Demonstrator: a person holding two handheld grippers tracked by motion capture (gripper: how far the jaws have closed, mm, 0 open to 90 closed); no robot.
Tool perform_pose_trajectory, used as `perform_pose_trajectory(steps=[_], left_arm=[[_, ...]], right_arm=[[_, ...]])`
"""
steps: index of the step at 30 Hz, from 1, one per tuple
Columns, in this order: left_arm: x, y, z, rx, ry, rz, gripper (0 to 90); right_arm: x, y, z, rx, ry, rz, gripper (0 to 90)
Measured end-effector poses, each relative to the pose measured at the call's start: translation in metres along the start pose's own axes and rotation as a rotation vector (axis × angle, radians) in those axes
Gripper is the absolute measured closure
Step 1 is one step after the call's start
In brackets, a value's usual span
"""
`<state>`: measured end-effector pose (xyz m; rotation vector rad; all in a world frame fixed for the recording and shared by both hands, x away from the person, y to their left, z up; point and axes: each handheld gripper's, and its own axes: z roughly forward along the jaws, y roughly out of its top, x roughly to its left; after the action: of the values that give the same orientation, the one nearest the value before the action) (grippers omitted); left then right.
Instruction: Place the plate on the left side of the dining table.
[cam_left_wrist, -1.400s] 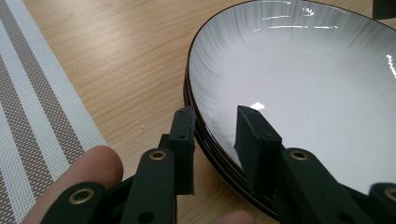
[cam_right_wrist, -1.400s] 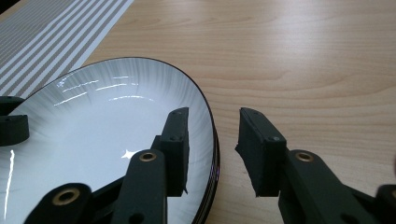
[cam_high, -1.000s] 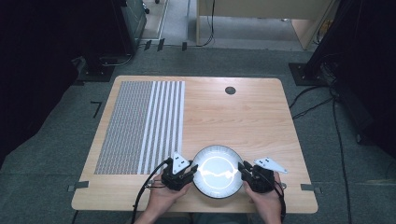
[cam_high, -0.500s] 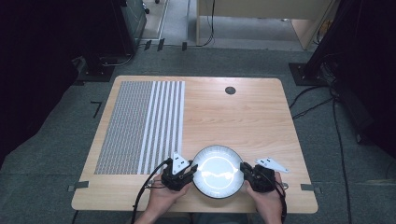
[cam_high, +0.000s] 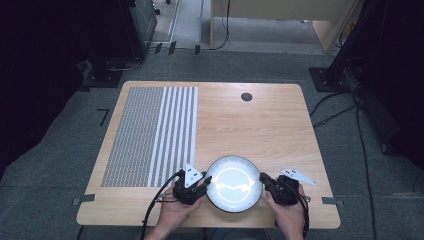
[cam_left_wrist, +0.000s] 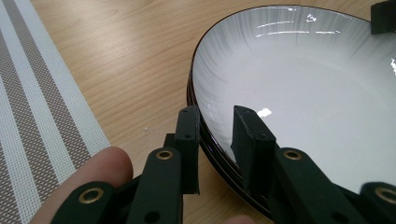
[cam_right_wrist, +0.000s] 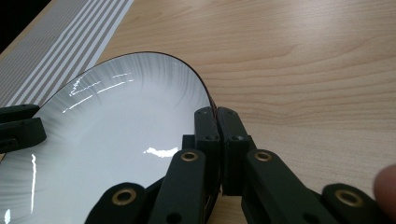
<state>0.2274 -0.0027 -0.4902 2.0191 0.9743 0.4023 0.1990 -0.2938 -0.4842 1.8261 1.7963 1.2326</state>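
Observation:
A white plate (cam_high: 234, 182) with a dark rim lies on the wooden table near its front edge. My left gripper (cam_high: 204, 184) is shut on the plate's left rim. In the left gripper view one jaw of this gripper (cam_left_wrist: 217, 135) is outside the rim and the other rests on the plate (cam_left_wrist: 303, 93). My right gripper (cam_high: 263, 181) is shut on the right rim, its jaws having just closed there. In the right gripper view the jaws (cam_right_wrist: 217, 126) pinch the edge of the plate (cam_right_wrist: 116, 121). A hand holds each gripper.
A grey and white striped placemat (cam_high: 150, 135) covers the table's left part. A small black round cap (cam_high: 246, 96) sits in the tabletop at the back. The table's front edge (cam_high: 210, 225) runs just behind the hands. Cables lie on the floor at the right.
The right gripper's jaws have closed onto the plate's right rim. The plate and the left gripper have stayed where they were.

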Motion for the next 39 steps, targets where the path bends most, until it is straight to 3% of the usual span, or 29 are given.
perform_pose_trajectory(steps=[3,8,12,18,20,23,25,29,30,34,39], left_arm=[[-0.001,-0.001,0.000,-0.004,0.009,0.000,73.9],[-0.003,-0.002,0.000,-0.011,0.024,0.007,74.7],[-0.004,-0.003,0.001,-0.027,0.034,0.003,75.3],[-0.007,-0.005,0.002,-0.045,0.058,0.007,75.9],[-0.008,-0.006,0.003,-0.052,0.066,0.009,75.9],[-0.008,-0.007,0.005,-0.053,0.070,0.011,75.7],[-0.010,-0.008,0.005,-0.059,0.076,0.007,75.1],[-0.009,-0.008,0.006,-0.057,0.078,0.001,74.6],[-0.009,-0.008,0.006,-0.059,0.077,-0.003,74.6],[-0.009,-0.008,0.006,-0.058,0.076,-0.007,74.4],[-0.009,-0.009,0.007,-0.061,0.073,-0.014,73.3]], right_arm=[[-0.005,0.002,-0.002,0.009,0.043,0.036,88.8],[-0.009,0.001,-0.001,0.007,0.071,0.076,86.6],[-0.007,-0.001,0.003,0.008,0.082,0.076,81.2],[-0.006,-0.001,0.004,-0.004,0.069,0.067,82.3],[-0.007,0.000,0.004,0.001,0.083,0.107,82.4],[-0.020,0.000,0.006,0.017,0.174,0.238,82.4],[-0.025,0.000,0.007,0.027,0.210,0.288,82.0],[-0.020,0.001,0.007,0.019,0.191,0.253,79.5],[-0.017,0.000,0.008,0.007,0.170,0.225,79.5],[-0.014,0.001,0.009,0.002,0.146,0.229,82.6],[-0.009,0.003,0.013,-0.010,0.097,0.193,85.9]])
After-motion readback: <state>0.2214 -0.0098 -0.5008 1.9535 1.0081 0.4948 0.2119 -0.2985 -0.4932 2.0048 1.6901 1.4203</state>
